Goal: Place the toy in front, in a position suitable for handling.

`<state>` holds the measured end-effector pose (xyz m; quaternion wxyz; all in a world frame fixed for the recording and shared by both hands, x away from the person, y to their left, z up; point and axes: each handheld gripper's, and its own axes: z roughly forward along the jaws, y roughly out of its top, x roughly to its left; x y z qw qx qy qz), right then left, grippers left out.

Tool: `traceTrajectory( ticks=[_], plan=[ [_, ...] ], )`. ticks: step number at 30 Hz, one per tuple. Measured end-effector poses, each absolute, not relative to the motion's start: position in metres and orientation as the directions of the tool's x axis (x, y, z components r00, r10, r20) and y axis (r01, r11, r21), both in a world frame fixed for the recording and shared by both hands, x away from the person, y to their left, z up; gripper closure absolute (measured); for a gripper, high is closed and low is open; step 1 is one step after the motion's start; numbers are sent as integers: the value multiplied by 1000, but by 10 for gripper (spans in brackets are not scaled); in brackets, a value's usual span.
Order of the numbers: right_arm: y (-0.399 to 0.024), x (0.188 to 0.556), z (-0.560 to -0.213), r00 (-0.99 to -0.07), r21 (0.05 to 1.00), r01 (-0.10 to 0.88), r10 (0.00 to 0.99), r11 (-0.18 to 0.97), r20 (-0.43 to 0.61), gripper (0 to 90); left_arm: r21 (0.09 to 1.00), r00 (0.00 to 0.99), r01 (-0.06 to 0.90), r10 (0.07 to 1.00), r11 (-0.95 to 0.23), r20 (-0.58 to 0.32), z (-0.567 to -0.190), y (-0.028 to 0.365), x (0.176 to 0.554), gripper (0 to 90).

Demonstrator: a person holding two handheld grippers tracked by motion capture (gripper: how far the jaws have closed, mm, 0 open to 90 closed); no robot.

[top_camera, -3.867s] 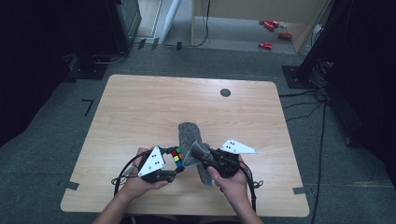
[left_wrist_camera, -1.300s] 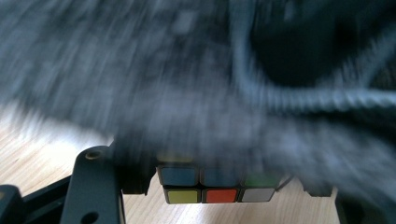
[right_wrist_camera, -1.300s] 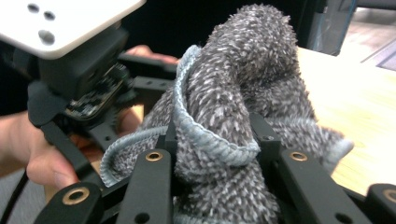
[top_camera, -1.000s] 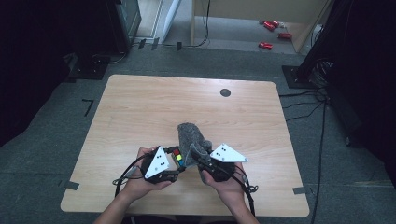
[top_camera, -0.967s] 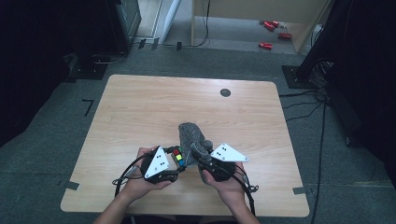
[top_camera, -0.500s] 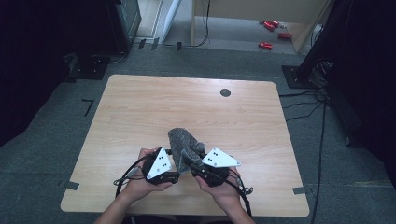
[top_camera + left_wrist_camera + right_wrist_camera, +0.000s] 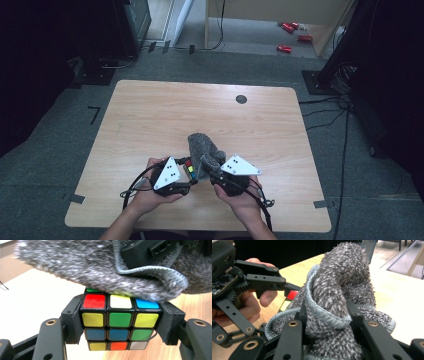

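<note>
Now the cube (image 7: 119, 322) sits under the cloth (image 7: 204, 150), which a few seconds ago lay flat on the table beyond both grippers; since then it has been gathered and drawn back toward the near edge, so that it drapes over the cube's top. I take this to mean the wiping of the cube is under way, with the cloth already in contact and only the upper face covered so far.

The cube is a colour puzzle with black edges; in the left gripper view its facing side shows yellow, green, blue, orange and white tiles, with red, white and blue along the top row just under the cloth's hem. It is held off the table, near the front edge, by the left gripper (image 7: 119, 325), whose jaws are pinched against its two sides.

The cloth is grey, shaggy, with a pale blue-grey stitched border, bunched into a tall fold. The right gripper (image 7: 328, 322) has its jaws pressed on that bunch.

The table (image 7: 150, 115) is light wood with a dark round spot (image 7: 241, 99) near its far edge.
</note>
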<state>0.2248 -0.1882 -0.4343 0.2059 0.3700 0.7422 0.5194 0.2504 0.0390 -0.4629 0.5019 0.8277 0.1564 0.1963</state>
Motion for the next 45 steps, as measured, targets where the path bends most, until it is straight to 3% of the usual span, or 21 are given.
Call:
traceTrajectory(
  ticks=[8, 18, 25, 34, 41, 45],
  plan=[
    [-161, 211, -434, -739, 925, 287, 672, 248, 49, 662, 875, 878, 56, 441, -481, 186, -467, 30, 246, 350],
    [-184, 225, -437, -659, 921, 346, 745, 177, 105, 665, 885, 874, 67, 455, -461, 171, -464, 36, 249, 350],
    [-166, 215, -437, -723, 926, 313, 685, 212, 88, 658, 876, 873, 66, 452, -478, 181, -466, 33, 248, 350],
    [-182, 224, -438, -672, 920, 355, 729, 165, 128, 658, 877, 876, 69, 450, -475, 175, -465, 32, 248, 350],
    [-164, 214, -435, -728, 924, 314, 680, 216, 88, 654, 872, 871, 63, 454, -485, 189, -465, 30, 245, 350],
    [-171, 219, -436, -712, 924, 330, 693, 195, 109, 651, 874, 872, 62, 453, -483, 188, -465, 30, 245, 350]
  ],
)
